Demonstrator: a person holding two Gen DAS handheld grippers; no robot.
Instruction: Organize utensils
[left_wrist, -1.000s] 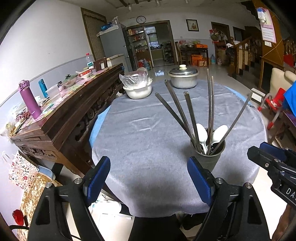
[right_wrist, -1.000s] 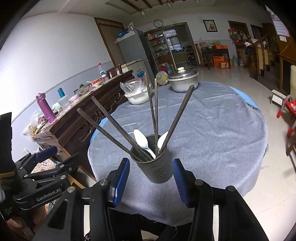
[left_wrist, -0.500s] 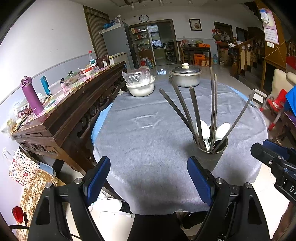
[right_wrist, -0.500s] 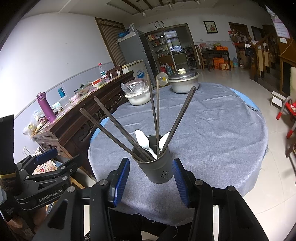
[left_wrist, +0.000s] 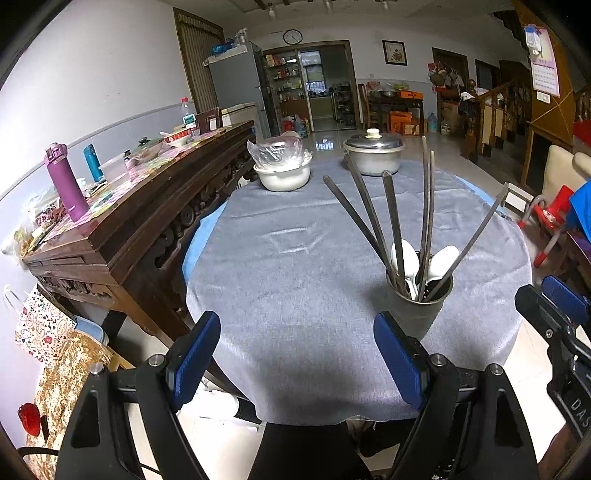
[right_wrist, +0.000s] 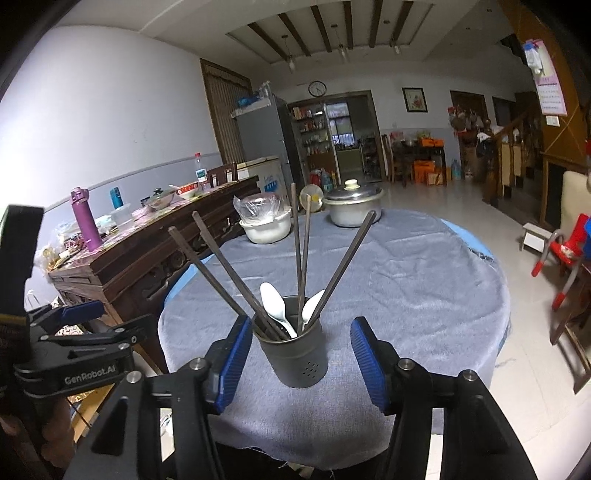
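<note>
A dark grey utensil cup (left_wrist: 421, 308) (right_wrist: 293, 354) stands near the front edge of the round table covered in grey cloth (left_wrist: 295, 266) (right_wrist: 413, 280). It holds several dark chopsticks (left_wrist: 391, 221) (right_wrist: 301, 258) fanned out and two white spoons (left_wrist: 404, 258) (right_wrist: 273, 306). My left gripper (left_wrist: 295, 358) is open and empty, left of the cup near the table's front edge. My right gripper (right_wrist: 301, 358) is open, its blue pads on either side of the cup without touching it.
A steel lidded pot (left_wrist: 373, 155) and a white bowl covered in plastic (left_wrist: 283, 168) stand at the table's far side. A wooden sideboard (left_wrist: 140, 206) with bottles runs along the left. A red chair (left_wrist: 550, 221) is at the right.
Both grippers have drifted slightly back and upward; the cup sits a little lower in both views. Nothing was taken hold of or let go.
</note>
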